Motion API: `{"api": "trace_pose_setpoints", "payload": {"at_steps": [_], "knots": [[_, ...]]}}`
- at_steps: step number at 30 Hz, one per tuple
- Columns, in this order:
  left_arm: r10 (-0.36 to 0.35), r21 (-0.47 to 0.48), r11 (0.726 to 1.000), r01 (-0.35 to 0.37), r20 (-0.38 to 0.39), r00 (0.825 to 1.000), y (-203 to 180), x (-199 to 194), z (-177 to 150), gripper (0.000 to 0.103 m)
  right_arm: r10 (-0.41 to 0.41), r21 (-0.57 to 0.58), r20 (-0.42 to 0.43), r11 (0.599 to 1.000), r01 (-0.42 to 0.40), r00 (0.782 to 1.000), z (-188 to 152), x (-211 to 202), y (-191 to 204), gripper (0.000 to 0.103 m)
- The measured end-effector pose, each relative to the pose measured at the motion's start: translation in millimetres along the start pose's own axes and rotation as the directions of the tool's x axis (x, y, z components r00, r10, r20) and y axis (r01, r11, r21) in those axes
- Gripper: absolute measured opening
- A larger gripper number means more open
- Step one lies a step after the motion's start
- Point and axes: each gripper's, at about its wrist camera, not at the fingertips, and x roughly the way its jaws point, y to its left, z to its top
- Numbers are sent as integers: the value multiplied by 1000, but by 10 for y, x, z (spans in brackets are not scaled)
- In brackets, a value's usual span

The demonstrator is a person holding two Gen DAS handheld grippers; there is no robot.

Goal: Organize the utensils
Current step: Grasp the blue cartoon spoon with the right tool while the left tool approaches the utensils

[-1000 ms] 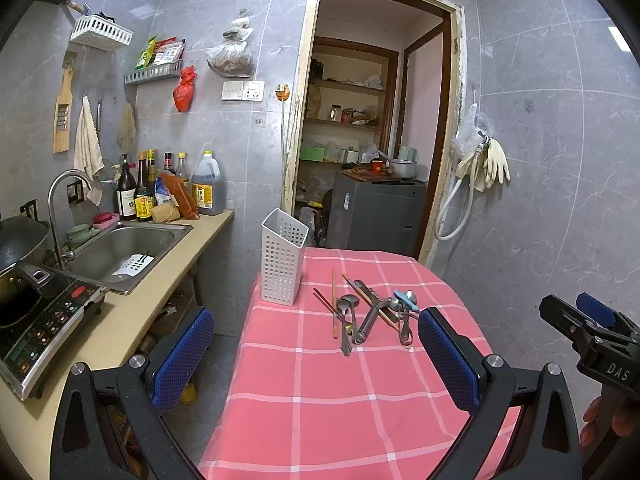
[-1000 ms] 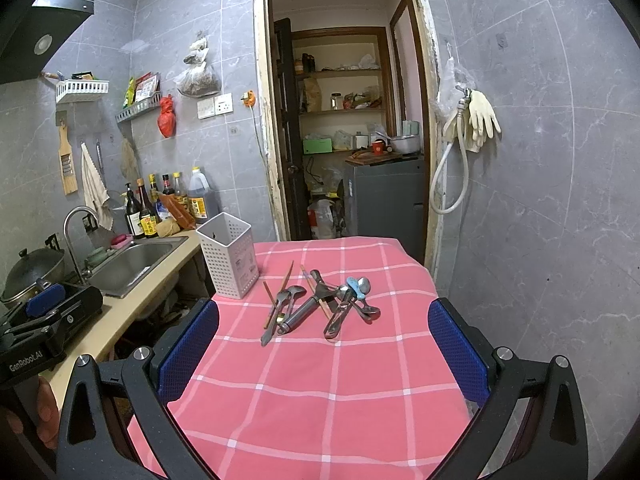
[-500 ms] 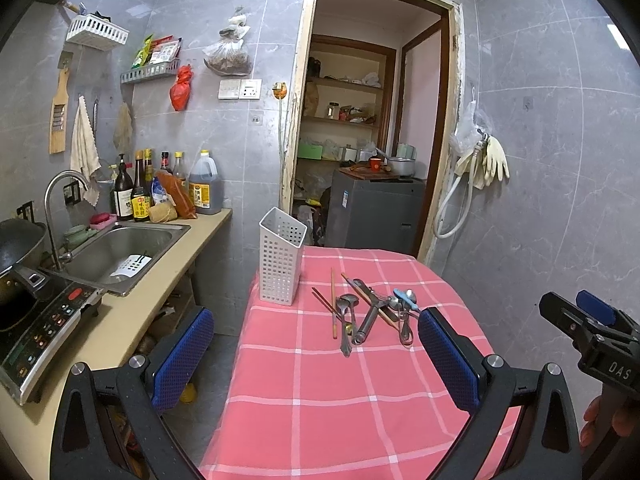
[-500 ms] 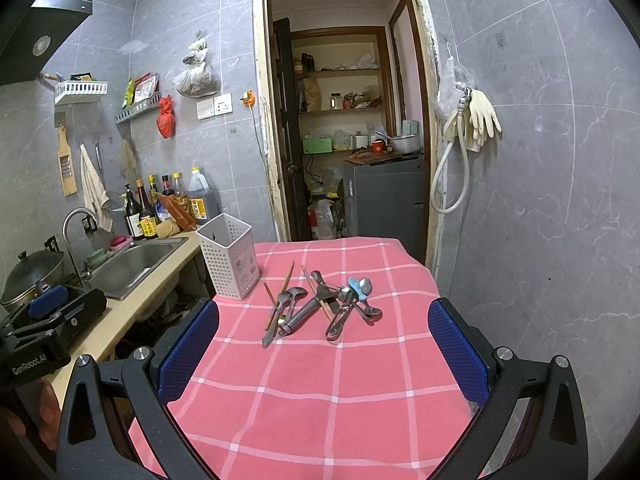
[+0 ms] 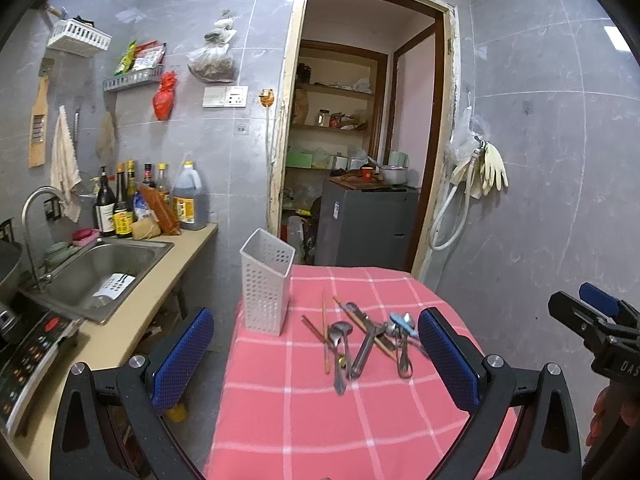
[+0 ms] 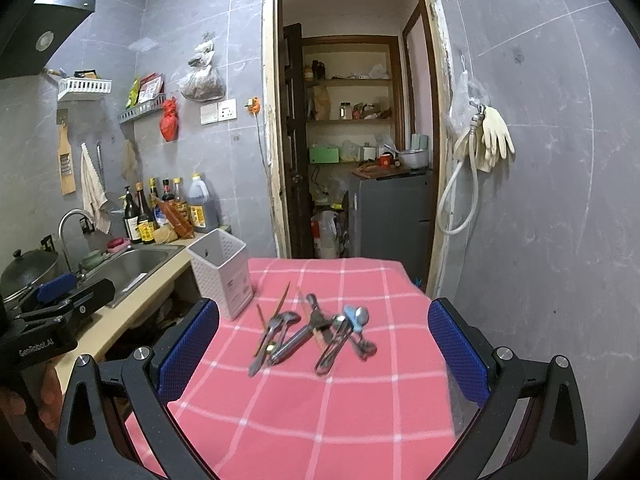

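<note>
A pile of metal spoons, tongs and wooden chopsticks (image 5: 362, 340) (image 6: 312, 334) lies in the middle of a table with a pink checked cloth (image 5: 320, 420) (image 6: 320, 408). A white perforated utensil holder (image 5: 266, 282) (image 6: 222, 274) stands upright at the table's far left corner. My left gripper (image 5: 316, 354) hovers open above the table's near left part, short of the pile. My right gripper (image 6: 324, 348) hangs open above the near edge, with the pile between and beyond its fingers. Neither holds anything.
A kitchen counter with a steel sink (image 5: 96, 276), bottles (image 5: 120, 204) and an induction hob (image 5: 28, 344) runs along the left. Behind the table are a doorway and a grey cabinet (image 5: 368, 228). A tiled wall with hose and gloves (image 5: 486, 172) is on the right.
Both grippers have crept slightly forward toward the utensil pile. The utensils and holder have not moved.
</note>
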Motion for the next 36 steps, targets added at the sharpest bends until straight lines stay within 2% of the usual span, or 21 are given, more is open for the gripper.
{"api": "trace_pose_setpoints", "payload": {"at_steps": [9,16,20,26,30,34,36], "knots": [[-25,-2,1000,25,-37,999,-147,758,200,103,30,-24,10,999,-30,999,314,762,-303,102],[-4,14,1000,5,-44,999,-288,1414,228,102,104,-45,0,994,-104,995,434,1551,-445,102],[11,16,1000,-10,-53,999,-351,1762,196,98,152,-41,-34,987,-154,988,378,2003,-510,101],[28,22,999,-26,-96,995,-417,2191,68,92,201,-34,-113,978,-206,973,171,2588,-555,83],[38,17,999,-36,-163,986,-436,2413,-37,83,229,-9,-192,972,-235,954,-26,2924,-588,64],[31,-7,999,-34,-252,967,-440,2607,-157,69,254,32,-289,966,-256,923,-267,3265,-640,45],[24,-14,999,-30,-305,952,-442,2717,-221,63,262,46,-333,964,-262,906,-366,3397,-643,39]]}}
